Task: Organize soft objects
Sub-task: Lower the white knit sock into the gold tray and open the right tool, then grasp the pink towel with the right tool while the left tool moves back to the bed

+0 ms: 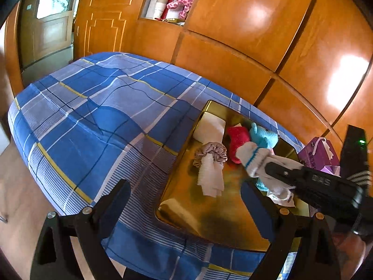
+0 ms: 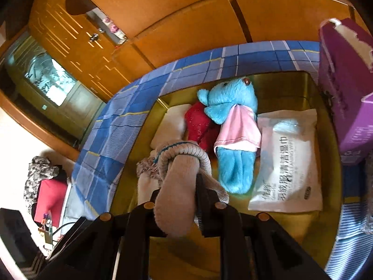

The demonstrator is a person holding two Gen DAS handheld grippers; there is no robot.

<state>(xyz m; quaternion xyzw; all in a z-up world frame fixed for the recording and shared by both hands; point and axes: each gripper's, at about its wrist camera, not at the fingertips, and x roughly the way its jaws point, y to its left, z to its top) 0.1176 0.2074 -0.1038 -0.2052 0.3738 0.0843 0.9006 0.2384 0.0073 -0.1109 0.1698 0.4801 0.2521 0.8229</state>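
A gold tray point(image 1: 186, 212) lies on the blue plaid bed. In it are a white cloth point(image 1: 211, 128), a red plush point(image 1: 237, 140), a blue plush toy point(image 2: 233, 119) in a pink shirt, a beige scrunchie point(image 1: 211, 154) around a white cloth, and a white wipes pack point(image 2: 289, 161). My right gripper point(image 2: 179, 200) is shut on a white sock with a teal stripe point(image 2: 177, 182) and holds it over the tray; it also shows in the left wrist view point(image 1: 268, 170). My left gripper point(image 1: 186, 203) is open and empty above the tray's near end.
A purple box point(image 2: 347, 93) stands at the tray's right end. Orange wooden cabinets point(image 1: 244, 35) run close behind the bed. A pink spotted plush point(image 1: 181, 0) sits in an open cabinet niche. The bed point(image 1: 93, 107) stretches left of the tray.
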